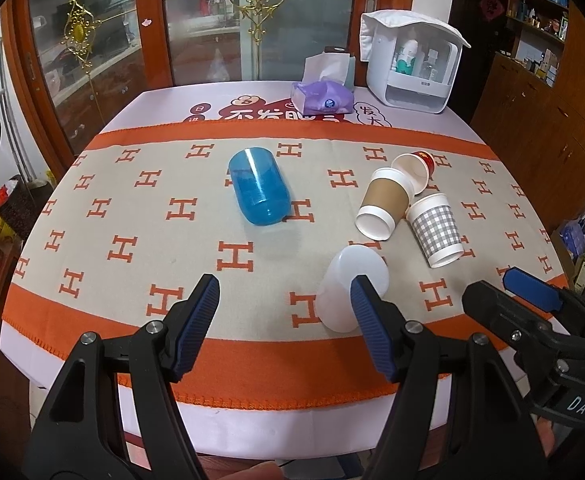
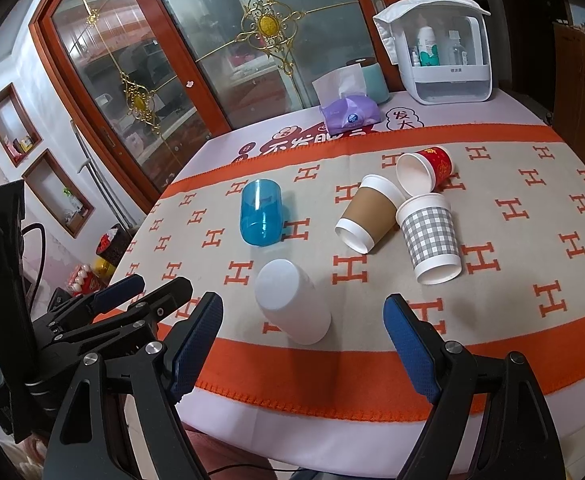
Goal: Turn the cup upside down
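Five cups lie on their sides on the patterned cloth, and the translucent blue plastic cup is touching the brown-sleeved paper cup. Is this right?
Not quite. The translucent blue plastic cup lies alone, apart from the brown-sleeved paper cup, with bare patterned cloth between them, as the right wrist view shows. The rest holds: five cups lie on their sides.

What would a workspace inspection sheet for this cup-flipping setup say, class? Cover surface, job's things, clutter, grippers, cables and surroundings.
Surface: table under an orange-bordered cloth with H pattern.
Job's things: five cups lying on their sides: blue cup, white cup, brown-sleeved cup, checked cup, red cup.
Clutter: tissue pack, white organiser box at the far edge.
Grippers: left gripper and right gripper both open, empty, near the table's front edge.
Cables: dark cable by the left gripper.
Surroundings: glass-door cabinet behind.
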{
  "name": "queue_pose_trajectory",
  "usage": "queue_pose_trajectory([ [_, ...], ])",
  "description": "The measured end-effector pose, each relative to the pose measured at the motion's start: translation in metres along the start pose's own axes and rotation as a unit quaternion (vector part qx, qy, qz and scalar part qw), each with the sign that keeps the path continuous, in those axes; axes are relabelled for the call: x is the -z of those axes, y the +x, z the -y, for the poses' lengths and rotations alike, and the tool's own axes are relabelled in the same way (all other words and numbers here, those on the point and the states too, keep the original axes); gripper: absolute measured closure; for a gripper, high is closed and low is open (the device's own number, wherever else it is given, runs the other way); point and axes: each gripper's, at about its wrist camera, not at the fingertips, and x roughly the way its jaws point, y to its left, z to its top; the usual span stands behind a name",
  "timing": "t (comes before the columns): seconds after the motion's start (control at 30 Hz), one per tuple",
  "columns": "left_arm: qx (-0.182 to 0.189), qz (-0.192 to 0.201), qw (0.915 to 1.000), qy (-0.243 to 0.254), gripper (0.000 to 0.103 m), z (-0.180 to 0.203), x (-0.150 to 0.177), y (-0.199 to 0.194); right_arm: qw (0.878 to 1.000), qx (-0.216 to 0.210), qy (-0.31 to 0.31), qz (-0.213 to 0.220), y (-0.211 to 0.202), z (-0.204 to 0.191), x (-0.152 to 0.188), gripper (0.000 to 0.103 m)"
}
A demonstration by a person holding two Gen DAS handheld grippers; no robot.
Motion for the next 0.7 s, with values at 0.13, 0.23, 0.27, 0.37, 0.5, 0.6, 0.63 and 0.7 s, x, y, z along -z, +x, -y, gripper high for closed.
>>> queue_pose_trajectory([
  [0.13,0.0,0.0,1.0,0.0,0.037,0.0,-0.001,0.0,1.0,0.0,0.0,-0.001,0.001,0.0,0.001,0.019],
  [0.23,-0.001,0.0,1.0,0.0,0.037,0.0,-0.001,0.0,1.0,0.0,0.0,-0.001,0.001,0.0,0.001,0.019],
  [0.27,0.0,0.0,1.0,0.0,0.037,0.0,-0.001,0.0,1.0,0.0,0.001,-0.001,0.001,0.0,0.001,0.019],
  [0.37,0.0,-0.001,1.0,0.001,0.037,0.0,-0.001,0.0,1.0,0.0,0.001,-0.003,0.003,0.001,0.002,0.019],
  [0.5,0.0,-0.002,1.0,0.0,0.037,0.0,-0.001,0.0,1.0,0.001,0.001,-0.006,0.005,0.001,0.004,0.019],
  [0.6,-0.001,-0.001,1.0,0.0,0.037,0.0,-0.001,0.001,1.0,0.001,0.003,-0.008,0.008,0.004,0.006,0.019],
  [0.63,-0.001,-0.001,1.0,0.0,0.037,0.0,-0.001,0.001,1.0,0.002,0.002,-0.009,0.009,0.004,0.006,0.019],
  [0.7,-0.002,-0.001,1.0,-0.001,0.037,-0.001,-0.001,0.001,1.0,0.004,0.001,-0.01,0.01,0.005,0.006,0.019],
])
